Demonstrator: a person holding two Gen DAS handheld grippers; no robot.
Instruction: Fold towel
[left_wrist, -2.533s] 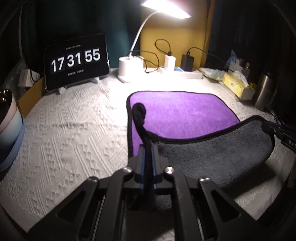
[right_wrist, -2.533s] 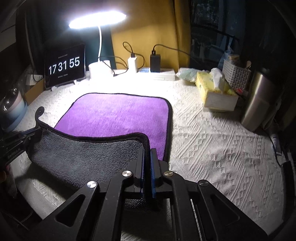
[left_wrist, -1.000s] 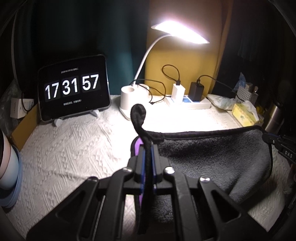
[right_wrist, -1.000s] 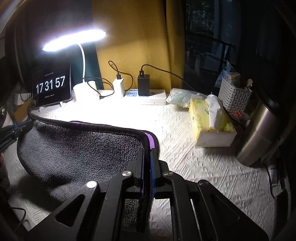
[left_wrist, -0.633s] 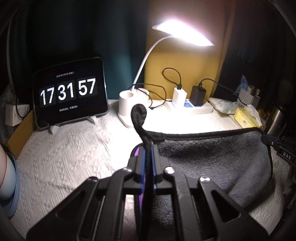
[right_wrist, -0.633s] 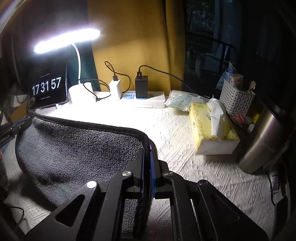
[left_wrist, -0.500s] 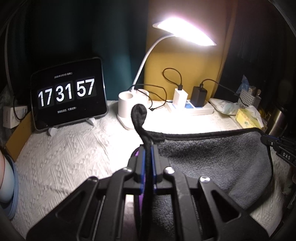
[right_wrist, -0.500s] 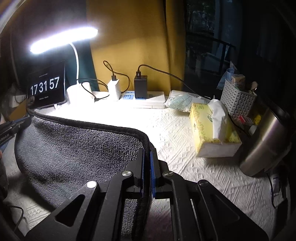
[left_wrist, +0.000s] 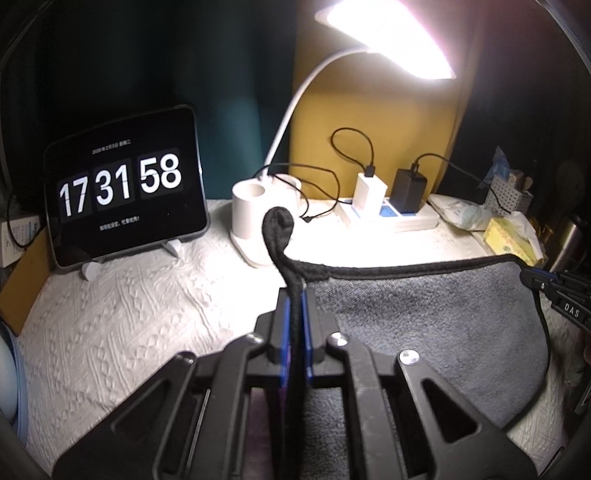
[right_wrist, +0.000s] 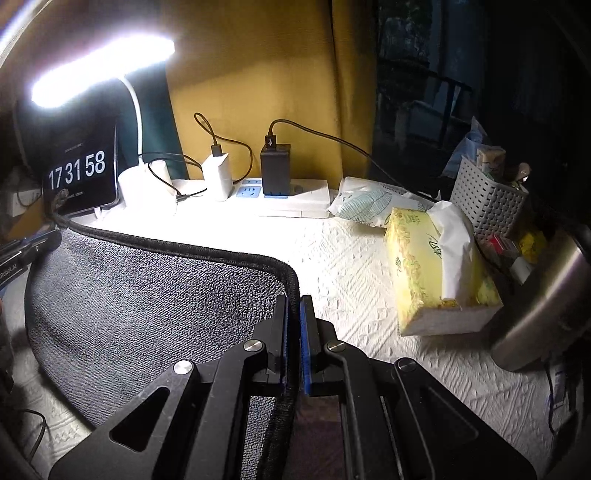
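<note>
The towel (left_wrist: 424, 325) has a grey side, a purple side and black trim; only its grey side shows. My left gripper (left_wrist: 294, 295) is shut on the towel's left corner, whose black hanging loop (left_wrist: 277, 225) sticks up past the fingertips. My right gripper (right_wrist: 293, 301) is shut on the towel's right corner (right_wrist: 291, 280). The grey side (right_wrist: 147, 295) sags between the two grippers, held above the white tablecloth (left_wrist: 129, 314). The right gripper shows at the right edge of the left wrist view (left_wrist: 546, 284); the left one at the left edge of the right wrist view (right_wrist: 29, 247).
At the back stand a tablet clock (left_wrist: 125, 188), a white desk lamp (left_wrist: 258, 206) and a power strip with chargers (right_wrist: 291, 199). On the right are a yellow tissue box (right_wrist: 436, 273), a white basket (right_wrist: 487, 195) and a steel flask (right_wrist: 546, 306).
Both grippers have carried the held towel edge up and toward the back of the table. The purple side is covered. The clock went from 17:31:55 to 17:31:58.
</note>
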